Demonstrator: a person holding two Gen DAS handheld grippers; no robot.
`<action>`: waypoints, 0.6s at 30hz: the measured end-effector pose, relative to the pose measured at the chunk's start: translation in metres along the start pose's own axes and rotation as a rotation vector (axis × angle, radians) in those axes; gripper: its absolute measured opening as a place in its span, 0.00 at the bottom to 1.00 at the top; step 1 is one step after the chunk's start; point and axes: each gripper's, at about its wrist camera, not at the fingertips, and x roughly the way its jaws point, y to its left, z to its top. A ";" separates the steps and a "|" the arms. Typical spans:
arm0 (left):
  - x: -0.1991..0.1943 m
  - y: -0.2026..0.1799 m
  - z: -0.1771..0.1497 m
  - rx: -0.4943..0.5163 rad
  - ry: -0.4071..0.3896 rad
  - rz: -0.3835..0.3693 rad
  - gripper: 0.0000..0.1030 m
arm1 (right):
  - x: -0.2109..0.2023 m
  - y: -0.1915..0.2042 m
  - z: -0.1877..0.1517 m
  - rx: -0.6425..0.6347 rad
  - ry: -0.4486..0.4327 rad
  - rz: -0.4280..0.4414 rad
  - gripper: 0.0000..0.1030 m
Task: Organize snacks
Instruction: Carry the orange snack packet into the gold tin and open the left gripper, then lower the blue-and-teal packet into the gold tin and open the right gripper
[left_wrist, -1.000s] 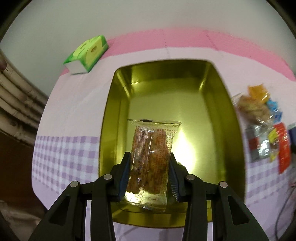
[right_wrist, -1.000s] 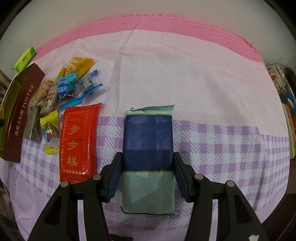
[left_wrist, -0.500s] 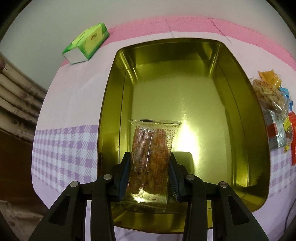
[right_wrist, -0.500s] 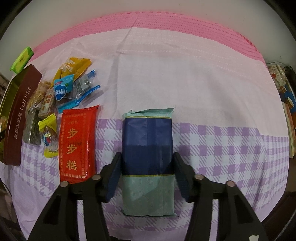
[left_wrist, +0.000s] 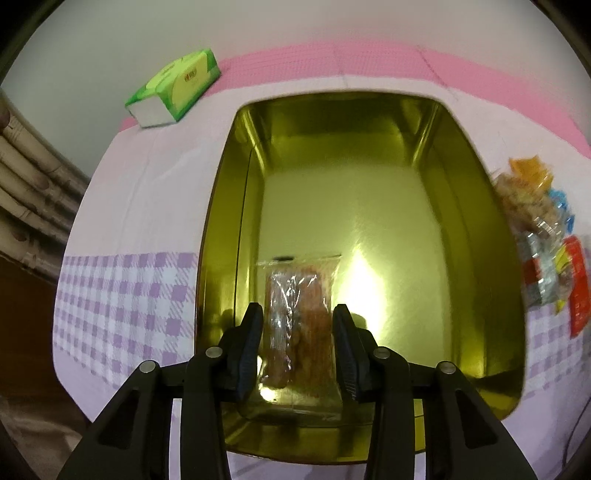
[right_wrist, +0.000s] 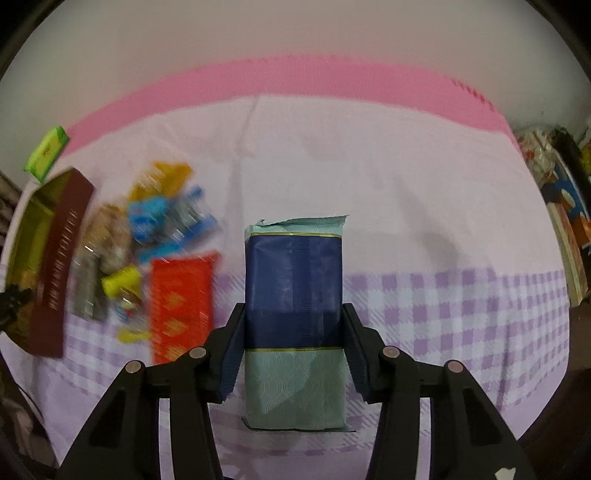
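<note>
My left gripper (left_wrist: 298, 332) is shut on a clear packet of orange-brown snacks (left_wrist: 300, 321), held low inside the gold tin (left_wrist: 476, 177) near its front wall. My right gripper (right_wrist: 293, 332) is shut on a dark blue and pale green packet (right_wrist: 294, 280), held above the checked cloth. The tin with its brown outer wall (right_wrist: 61, 273) shows at the left of the right wrist view. A pile of loose snacks (right_wrist: 162, 225) and a red packet (right_wrist: 181, 306) lie beside it, blurred. The pile also shows in the left wrist view (left_wrist: 535, 229).
A green tissue pack (left_wrist: 175, 88) lies at the table's back left, behind the tin; it also shows in the right wrist view (right_wrist: 46, 153). Books or boxes (right_wrist: 565, 206) stand off the table's right edge. A pink band (right_wrist: 295, 77) runs along the cloth's far edge.
The left gripper has lowered the clear packet deeper into the tin. The right gripper with the blue packet has tilted up and moved, blurring the snack pile.
</note>
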 end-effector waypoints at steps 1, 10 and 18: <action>-0.003 0.000 0.000 -0.001 -0.008 -0.015 0.45 | -0.008 0.008 0.004 -0.011 -0.021 0.010 0.44; -0.064 0.033 0.002 -0.194 -0.214 -0.063 0.52 | -0.044 0.120 0.032 -0.136 -0.083 0.229 0.44; -0.066 0.088 -0.026 -0.424 -0.209 0.093 0.56 | -0.033 0.218 0.028 -0.190 -0.030 0.389 0.45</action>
